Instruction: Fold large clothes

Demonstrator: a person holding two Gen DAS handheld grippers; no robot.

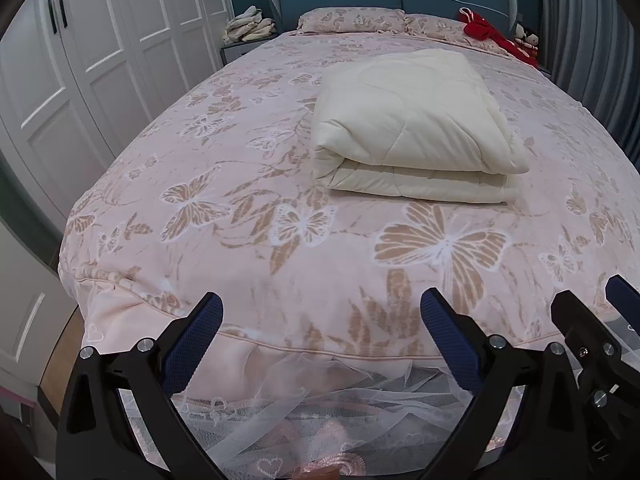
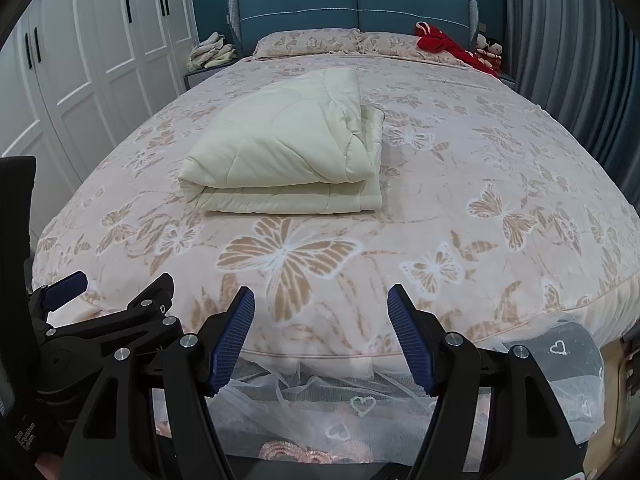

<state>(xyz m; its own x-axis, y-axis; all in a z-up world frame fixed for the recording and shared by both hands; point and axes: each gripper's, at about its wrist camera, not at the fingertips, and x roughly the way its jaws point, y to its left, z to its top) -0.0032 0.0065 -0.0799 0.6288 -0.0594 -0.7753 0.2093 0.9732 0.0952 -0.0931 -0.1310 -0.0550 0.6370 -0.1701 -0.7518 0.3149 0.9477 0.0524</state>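
1. The folded cream quilt point(image 1: 416, 128) lay mid-bed, well ahead of both grippers.
2. The left gripper point(image 1: 320, 312) and right gripper point(image 2: 320, 308) hung at the foot edge, jaws wide, empty.
3. The quilt's long axis ran toward the headboard; neither gripper looked clearly nearer.

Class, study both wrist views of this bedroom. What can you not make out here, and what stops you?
- Folded cream quilt: its inner layers and far edge, hidden by its own top fold, in both views.
- Red garment by the pillows: too small to identify.
- Bed foot and floor: covered by the left gripper and right gripper, both open.
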